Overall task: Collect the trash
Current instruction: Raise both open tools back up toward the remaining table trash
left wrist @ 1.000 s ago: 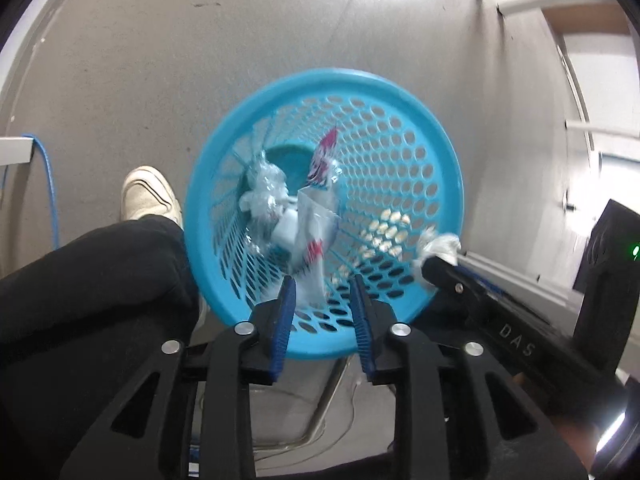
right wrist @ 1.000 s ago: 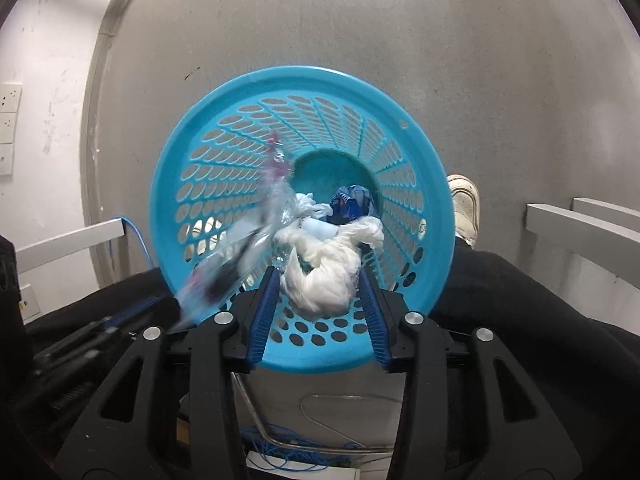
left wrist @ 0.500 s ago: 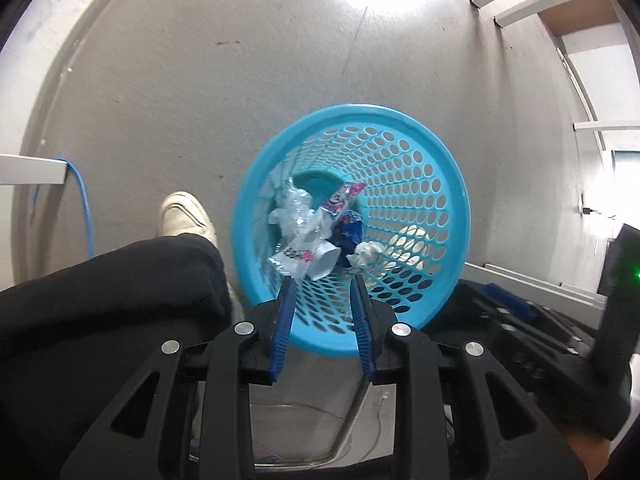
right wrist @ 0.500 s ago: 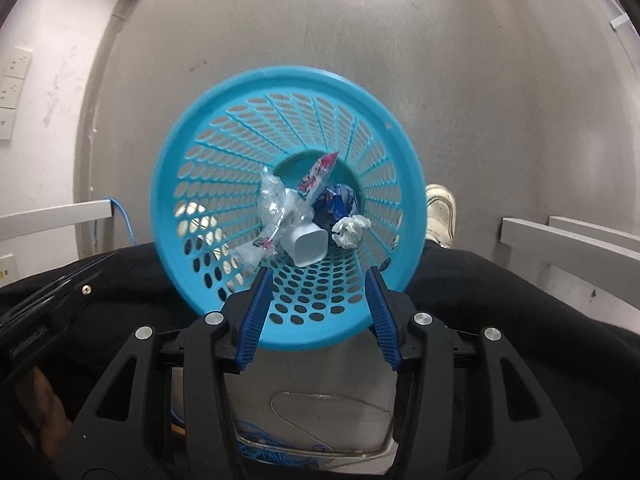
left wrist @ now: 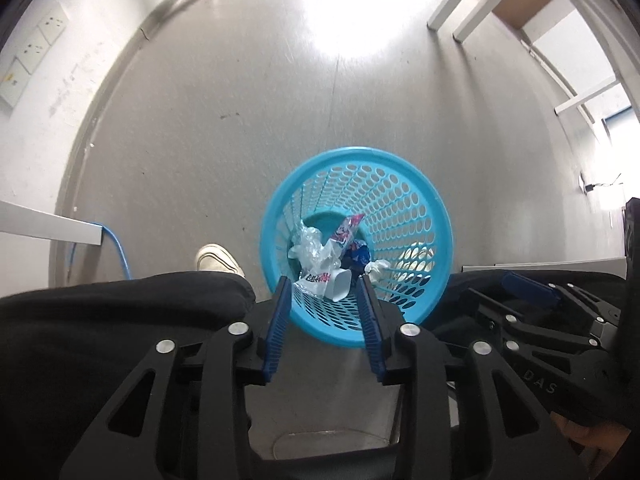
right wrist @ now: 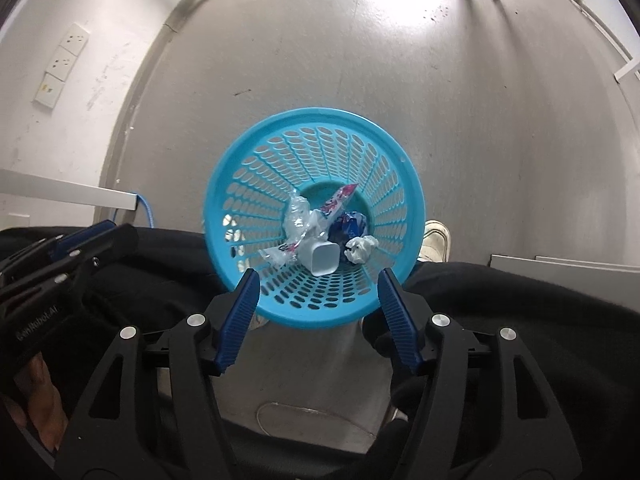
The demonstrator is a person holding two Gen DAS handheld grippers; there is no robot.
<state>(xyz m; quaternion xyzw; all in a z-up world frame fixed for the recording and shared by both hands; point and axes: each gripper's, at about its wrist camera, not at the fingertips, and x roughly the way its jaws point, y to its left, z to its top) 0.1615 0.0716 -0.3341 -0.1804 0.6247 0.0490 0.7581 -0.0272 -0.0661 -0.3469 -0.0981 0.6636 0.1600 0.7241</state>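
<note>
Both tongs gape with nothing between their jaws: the left gripper [left wrist: 325, 284] and right gripper [right wrist: 318, 278] hover above the blue basket [right wrist: 224, 184]. Down inside lie a white cup [right wrist: 322, 258], wrapper [right wrist: 336, 202] and crumpled tissue [right wrist: 360, 248].

1. The left gripper [left wrist: 325, 285] is at the lower centre of the frame, its blue fingers [left wrist: 280, 312] apart with nothing between them.
2. Behind them a blue basket [left wrist: 416, 208] stands on the grey floor [left wrist: 240, 100].
3. Inside lie a white cup [left wrist: 340, 286], a clear plastic wrapper [left wrist: 308, 246] and a crumpled tissue [left wrist: 376, 267].
4. At the lower right is the right gripper [left wrist: 528, 286].
</note>
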